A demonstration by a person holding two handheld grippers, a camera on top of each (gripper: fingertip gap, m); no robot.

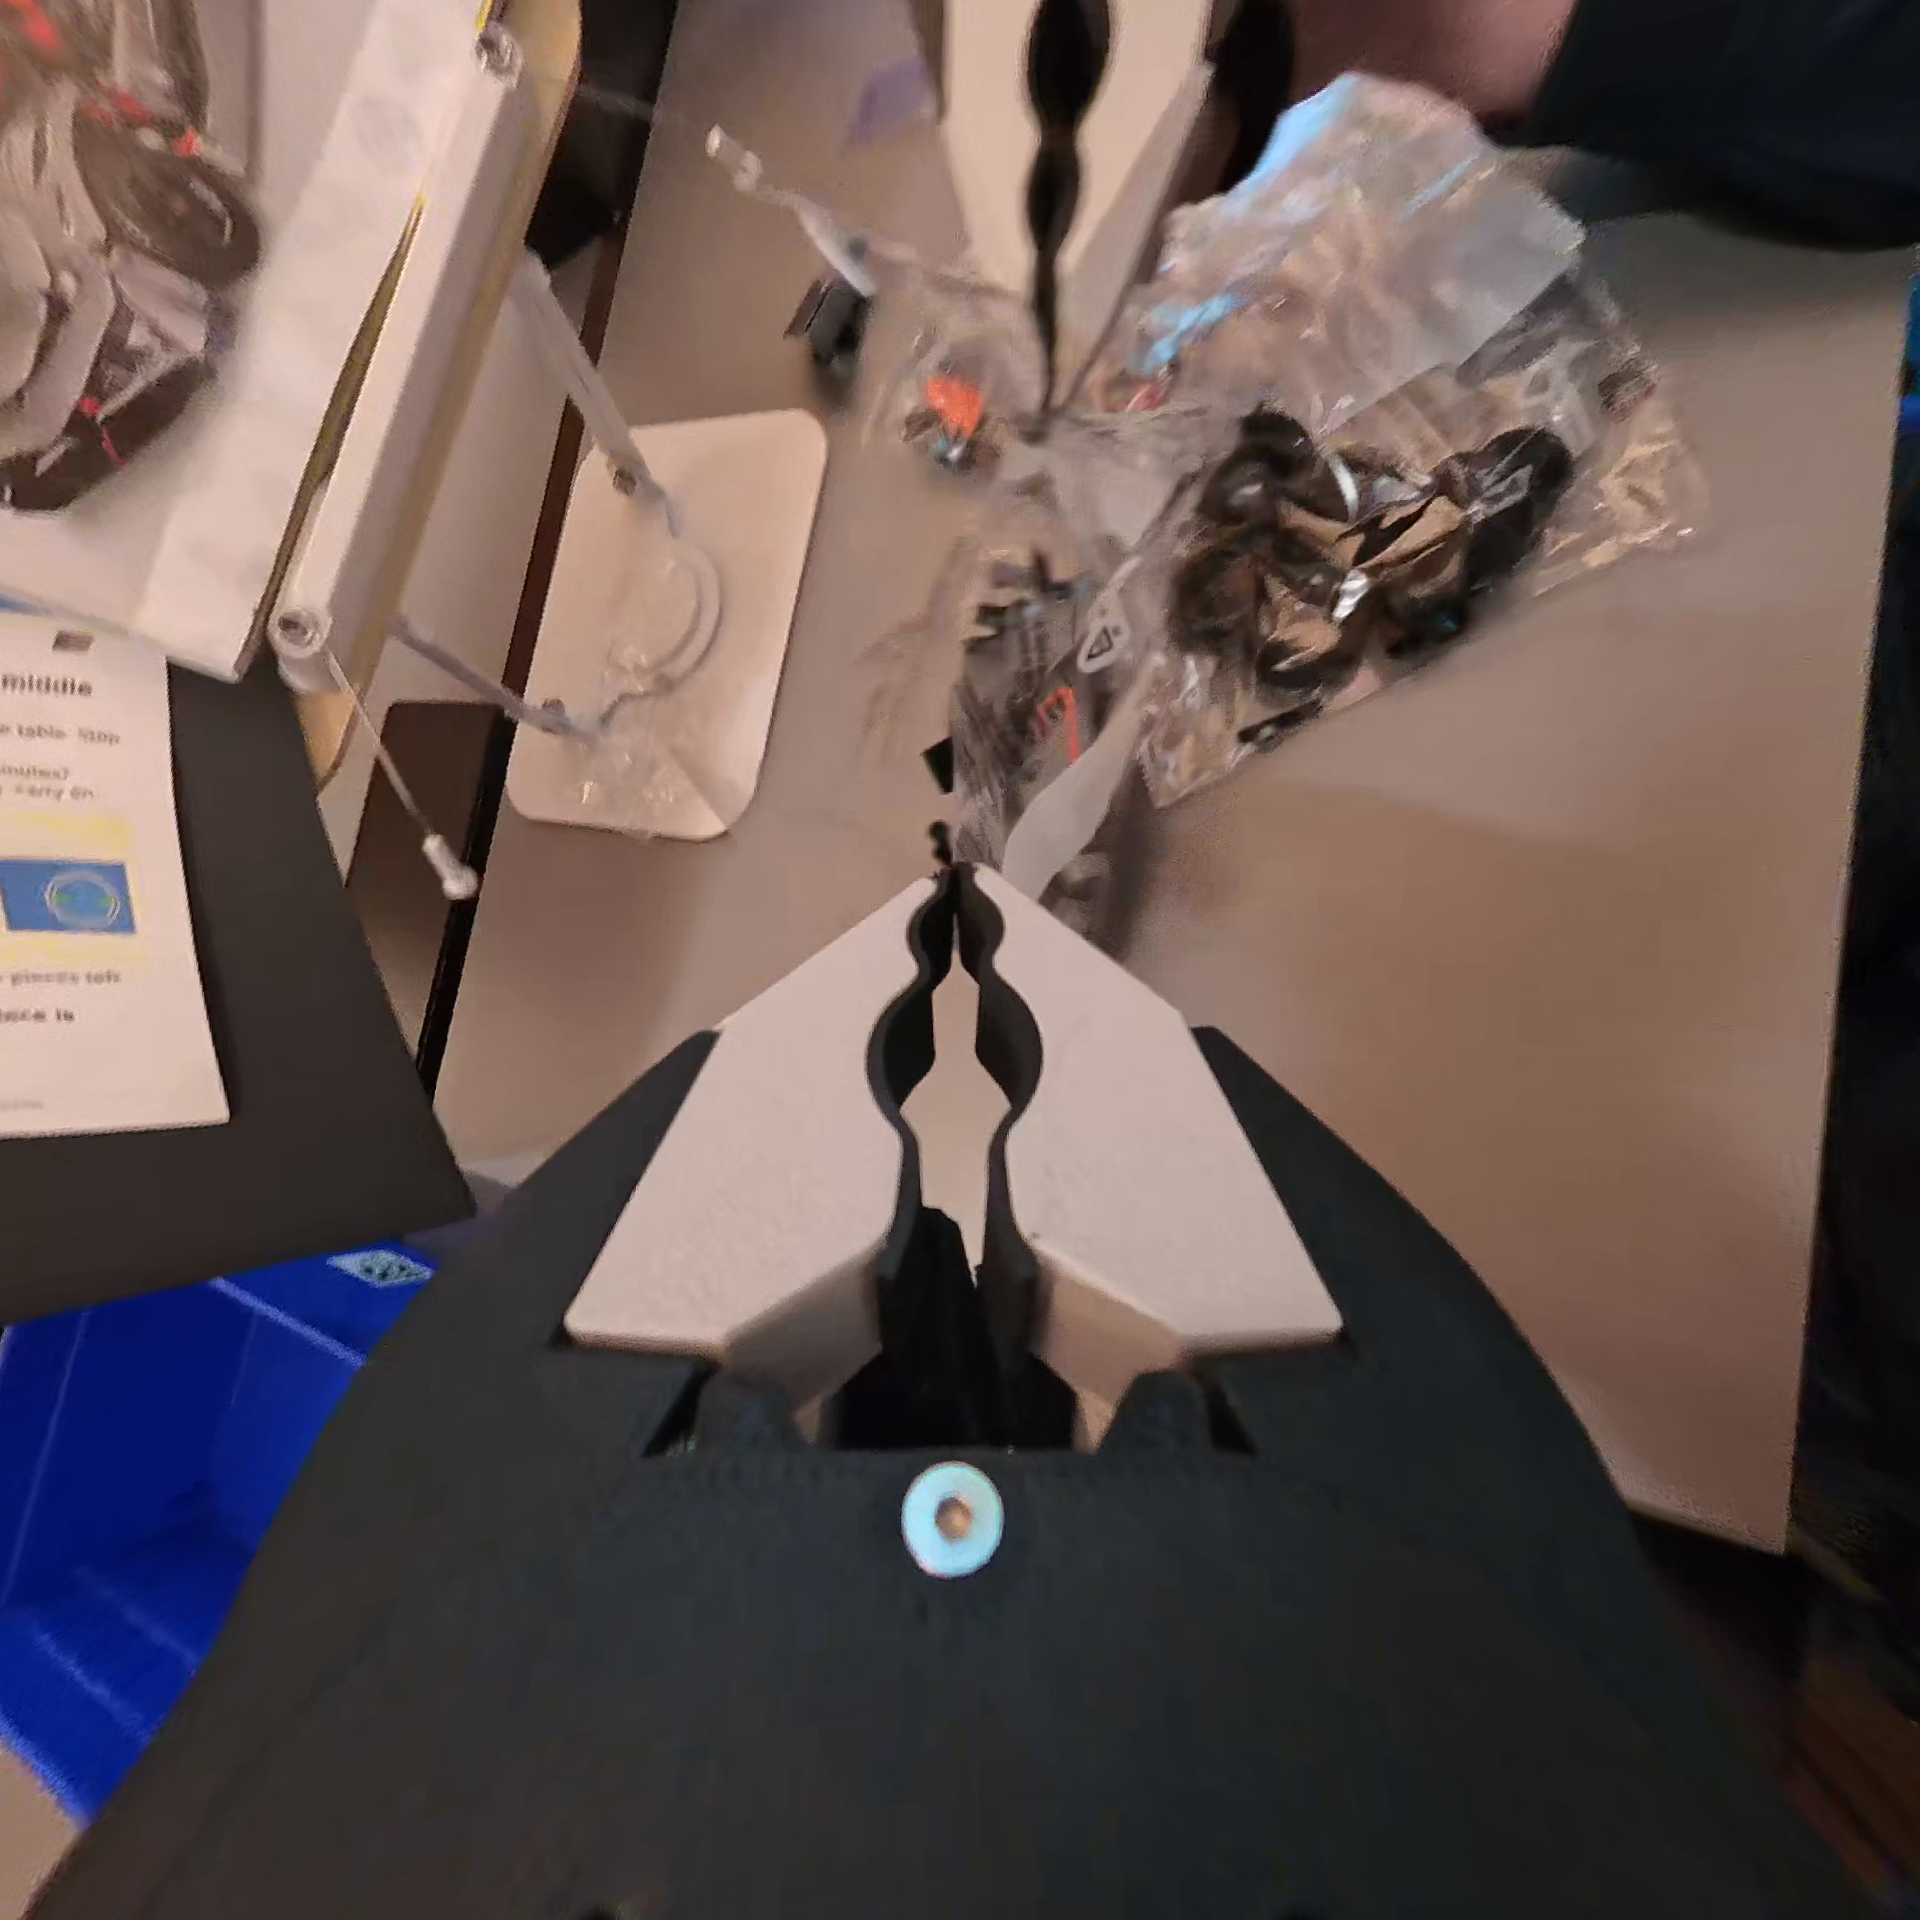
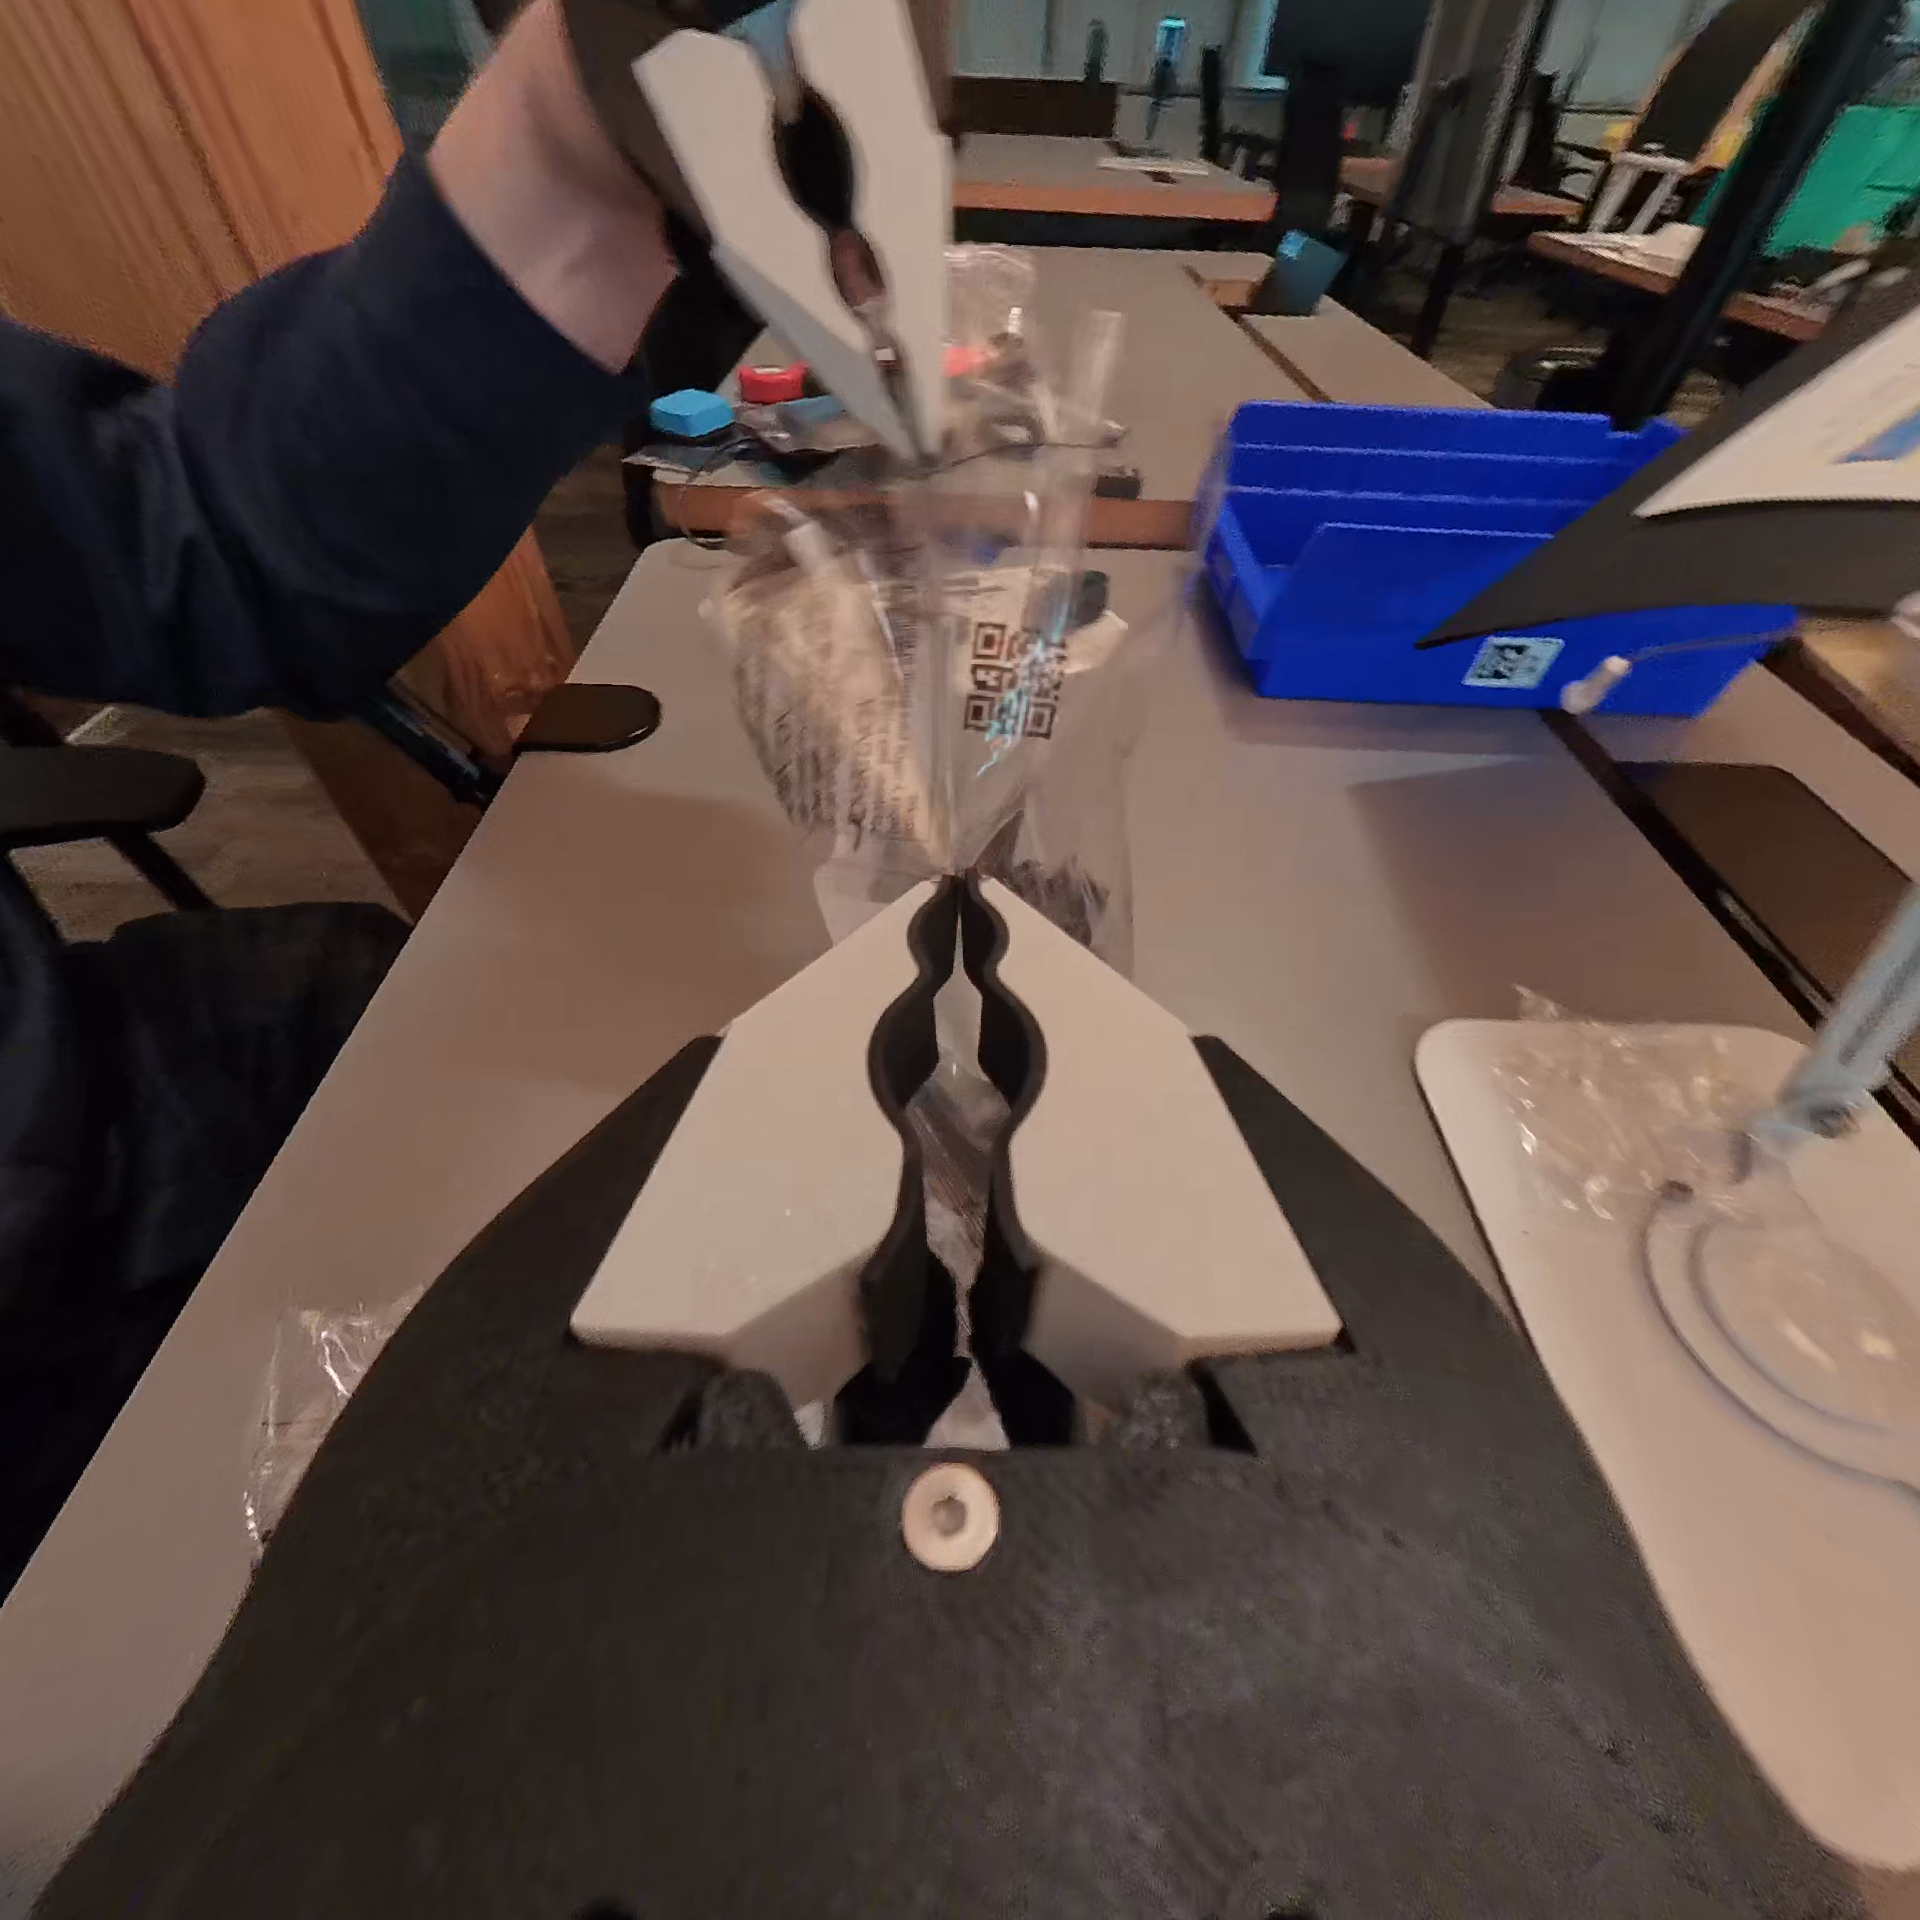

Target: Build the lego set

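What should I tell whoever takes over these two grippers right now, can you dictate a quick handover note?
Left gripper: shut on one edge of the clear bag of Lego parts.
Right gripper: shut on the opposite edge; the bag is stretched between both, above the grey table.
Other items: blue bin on the far side of the table, instruction booklet on its stand.
Done: bag picked up and gripped.
Left: tear it open, empty the parts, start building. No assembled pieces visible.

Clear parts bag [image 2: 935, 665], apparently stretched taut.
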